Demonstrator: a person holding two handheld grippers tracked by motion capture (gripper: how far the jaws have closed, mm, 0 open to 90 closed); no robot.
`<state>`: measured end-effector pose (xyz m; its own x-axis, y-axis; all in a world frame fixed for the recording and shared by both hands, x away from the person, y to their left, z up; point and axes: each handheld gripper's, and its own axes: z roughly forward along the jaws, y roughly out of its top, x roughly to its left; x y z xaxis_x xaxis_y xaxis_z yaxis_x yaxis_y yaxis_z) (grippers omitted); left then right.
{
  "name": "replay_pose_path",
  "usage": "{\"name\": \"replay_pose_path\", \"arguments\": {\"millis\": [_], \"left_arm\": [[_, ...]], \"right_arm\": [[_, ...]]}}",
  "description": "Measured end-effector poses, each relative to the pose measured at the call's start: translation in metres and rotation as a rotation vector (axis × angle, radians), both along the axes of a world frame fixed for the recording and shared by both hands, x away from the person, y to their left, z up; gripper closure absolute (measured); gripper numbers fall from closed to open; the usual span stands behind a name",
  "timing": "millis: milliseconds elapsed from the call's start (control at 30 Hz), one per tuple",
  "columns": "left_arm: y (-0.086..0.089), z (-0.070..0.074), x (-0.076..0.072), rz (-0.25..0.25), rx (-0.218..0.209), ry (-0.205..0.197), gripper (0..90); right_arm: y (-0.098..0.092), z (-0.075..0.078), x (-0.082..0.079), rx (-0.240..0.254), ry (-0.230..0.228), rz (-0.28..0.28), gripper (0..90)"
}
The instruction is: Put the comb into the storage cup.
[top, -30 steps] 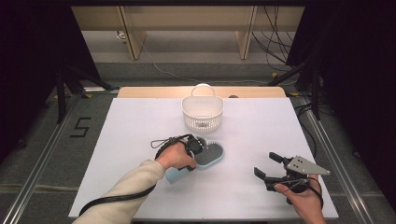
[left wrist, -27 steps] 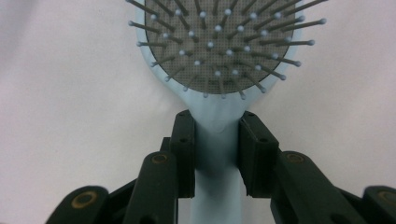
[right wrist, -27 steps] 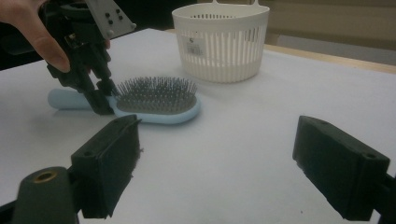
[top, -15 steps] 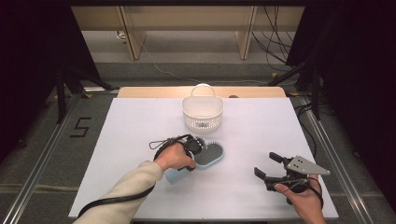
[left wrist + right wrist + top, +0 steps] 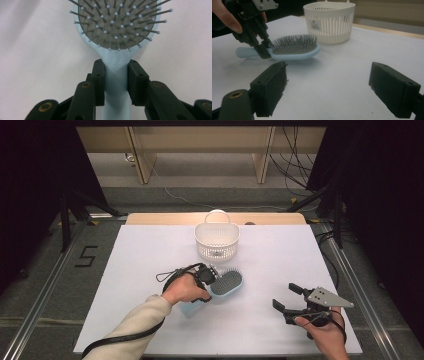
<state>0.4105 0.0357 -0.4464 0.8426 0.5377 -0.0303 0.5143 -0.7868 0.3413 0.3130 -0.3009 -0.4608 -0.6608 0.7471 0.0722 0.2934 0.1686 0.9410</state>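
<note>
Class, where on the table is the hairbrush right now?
In the high view the blue hairbrush lies bristles-up near the table's middle, just in front of the white basket, its handle clamped by the left gripper.

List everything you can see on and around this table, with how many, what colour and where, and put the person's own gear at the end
hairbrush: one, light blue with dark bristles facing up, lying on the table near its middle, in front of the basket
basket: one, white slatted plastic with a handle, upright at the far middle of the table
table: one, white top with a wooden strip along the far edge
cables: several, dark, on the floor beyond the table at the right
number 5 mark: one, black, on the floor left of the table
left gripper: one, black, jaws closed on the hairbrush's neck just below the head
right gripper: one, black with a grey plate, jaws open, at the table's near right
</note>
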Motion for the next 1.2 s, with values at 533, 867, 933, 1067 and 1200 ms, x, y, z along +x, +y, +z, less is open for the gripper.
{"name": "replay_pose_path", "arguments": {"millis": [533, 867, 933, 1067, 1200], "left_arm": [[0.017, 0.004, -0.005, 0.045, -0.086, -0.066, 69.7], [0.019, 0.011, -0.006, 0.076, -0.146, -0.114, 69.7], [0.019, 0.012, -0.006, 0.08, -0.156, -0.131, 69.6], [0.018, 0.015, -0.006, 0.084, -0.179, -0.15, 69.6], [0.019, 0.016, -0.005, 0.086, -0.195, -0.17, 69.6]], "right_arm": [[-0.001, 0.001, -0.001, -0.003, -0.01, 0.005, 15.6], [-0.001, 0.001, -0.002, -0.008, -0.01, 0.003, 15.6], [-0.001, 0.001, -0.002, -0.006, -0.011, 0.004, 15.6], [-0.001, 0.001, -0.002, -0.009, -0.009, 0.004, 15.6], [-0.001, 0.001, -0.003, -0.007, -0.006, 0.002, 15.6]]}}
